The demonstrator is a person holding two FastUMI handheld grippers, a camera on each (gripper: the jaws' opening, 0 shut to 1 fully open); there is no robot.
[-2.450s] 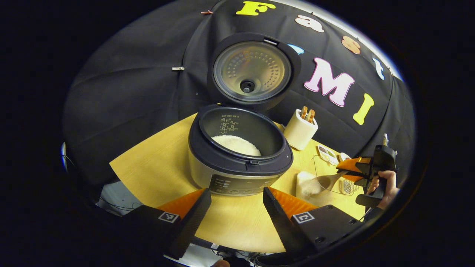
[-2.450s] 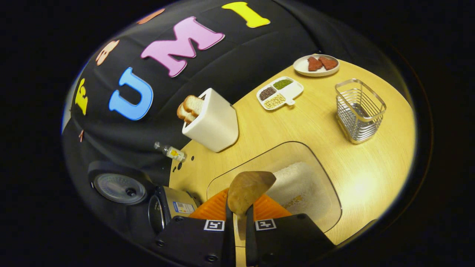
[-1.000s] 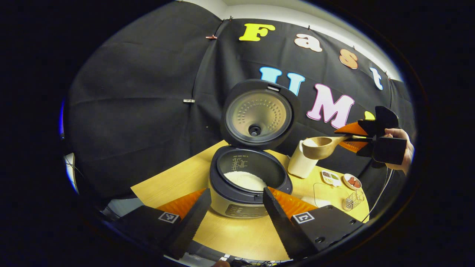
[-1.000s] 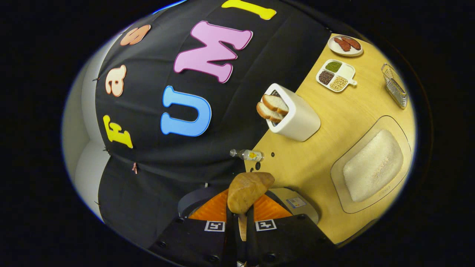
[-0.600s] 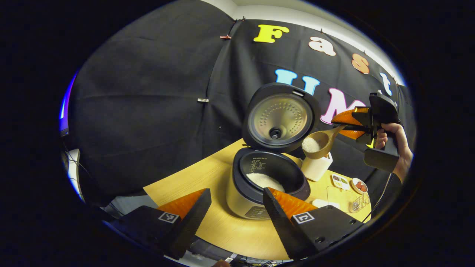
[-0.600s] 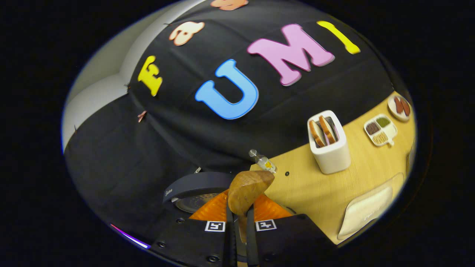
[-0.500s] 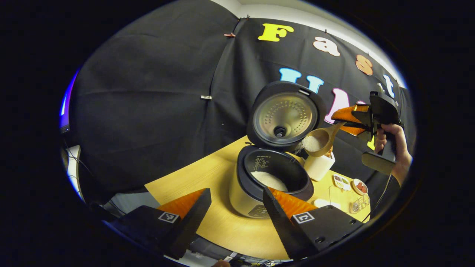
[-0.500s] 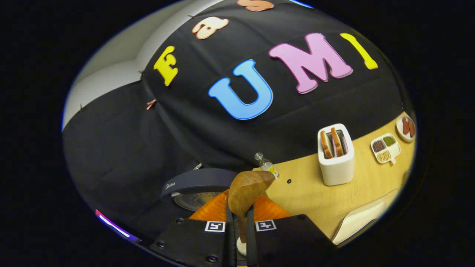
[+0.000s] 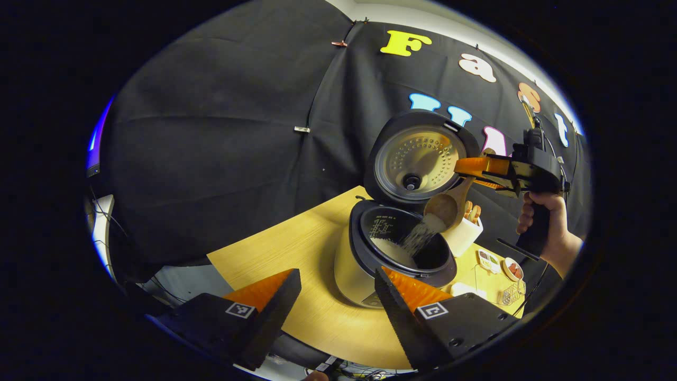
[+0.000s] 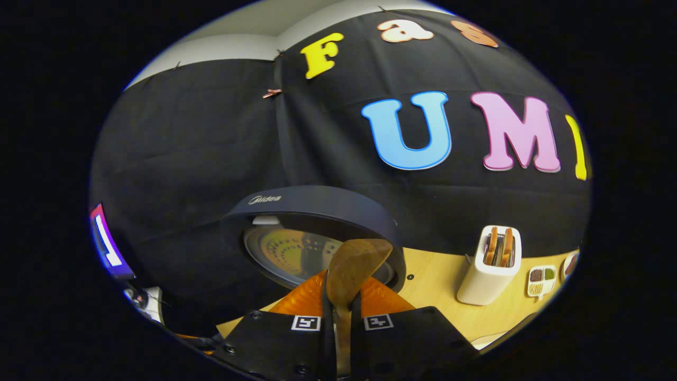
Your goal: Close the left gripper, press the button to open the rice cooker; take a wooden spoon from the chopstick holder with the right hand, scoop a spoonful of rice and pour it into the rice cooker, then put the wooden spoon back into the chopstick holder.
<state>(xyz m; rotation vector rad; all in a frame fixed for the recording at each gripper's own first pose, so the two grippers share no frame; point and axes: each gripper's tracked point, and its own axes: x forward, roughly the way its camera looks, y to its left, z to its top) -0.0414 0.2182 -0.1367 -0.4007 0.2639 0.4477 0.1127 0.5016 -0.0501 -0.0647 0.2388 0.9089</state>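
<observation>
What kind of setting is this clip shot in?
Most likely a staged kitchen set in a recording booth, not a real home: a black cloth wall backs a wooden table holding an open rice cooker and a toaster with bread.

The left gripper (image 9: 337, 296) is being held low and near, its jaws standing wide apart. The right gripper (image 10: 338, 307) is being held high to the right by a hand (image 9: 545, 225), its fingers (image 9: 478, 166) being pressed together, pointing left.

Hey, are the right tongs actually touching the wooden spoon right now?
Touching. In the right gripper view the right tongs are clamped on the handle of the wooden spoon, a finger pressing each side with no gap.
</observation>
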